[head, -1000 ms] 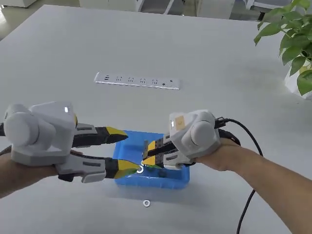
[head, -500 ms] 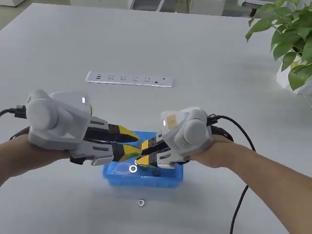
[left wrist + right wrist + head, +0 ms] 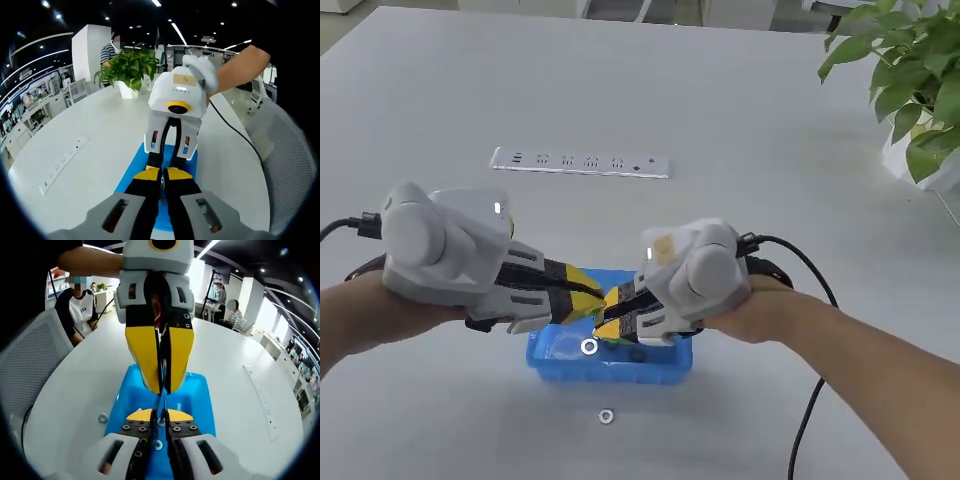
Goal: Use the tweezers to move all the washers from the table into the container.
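— What's the one on the left up to?
— The left hand-held gripper (image 3: 595, 298) is out over the blue container (image 3: 610, 372), its yellow jaws pressed almost together. In the right gripper view you can see a thin dark strip pinched between them. That's the tweezers (image 3: 161, 397).
— So the left one has the tweezers?
— Both do, as far as I can see. The strip runs from the left jaws straight into the jaws of the right hand-held gripper (image 3: 610, 318), and those are drawn in just as tight around it. The two sets of tips meet nose to nose above the container.
— And the washers?
— One washer (image 3: 589, 347) lies on the blue floor of the container, just below the tips. A second washer (image 3: 607, 416) sits on the table (image 3: 740, 120), just outside the container's near wall, apart from both grippers.
— Are the tweezer points on anything?
— I can't tell. They're too thin, and the jaws hide them.
— Anything else on there?
— A white power strip (image 3: 580, 162) lies further back, well apart from the container. A black cable (image 3: 810, 290) trails off the right gripper, and a potted plant (image 3: 910, 80) stands at the far right edge.
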The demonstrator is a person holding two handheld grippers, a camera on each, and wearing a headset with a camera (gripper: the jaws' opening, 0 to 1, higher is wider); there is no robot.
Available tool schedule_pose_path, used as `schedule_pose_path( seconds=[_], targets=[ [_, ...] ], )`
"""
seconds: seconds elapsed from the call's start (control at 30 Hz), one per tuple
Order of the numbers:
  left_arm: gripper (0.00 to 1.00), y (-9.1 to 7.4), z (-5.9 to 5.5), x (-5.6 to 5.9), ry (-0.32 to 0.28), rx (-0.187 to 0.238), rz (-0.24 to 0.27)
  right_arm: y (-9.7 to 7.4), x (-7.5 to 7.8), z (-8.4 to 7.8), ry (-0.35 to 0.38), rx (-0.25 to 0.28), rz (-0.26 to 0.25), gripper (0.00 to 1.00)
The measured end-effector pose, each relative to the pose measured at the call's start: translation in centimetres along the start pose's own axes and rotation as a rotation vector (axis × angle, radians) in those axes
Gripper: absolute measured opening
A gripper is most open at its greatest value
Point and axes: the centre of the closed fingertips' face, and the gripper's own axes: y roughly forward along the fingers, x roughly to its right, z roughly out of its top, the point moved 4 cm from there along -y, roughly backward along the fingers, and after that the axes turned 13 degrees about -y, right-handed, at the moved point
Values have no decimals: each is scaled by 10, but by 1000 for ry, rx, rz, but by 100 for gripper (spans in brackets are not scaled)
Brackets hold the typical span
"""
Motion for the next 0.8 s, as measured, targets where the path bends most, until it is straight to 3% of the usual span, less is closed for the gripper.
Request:
schedule_pose_path(
  seconds=[0.23,0.8],
  targets=[
    [6,0,3,-1,11,-9,4,1,1,2,-12,-4,-3,11],
    [6,-12,18,3,23,20,13,-13,1,11,20,0,-30,15]
  ],
)
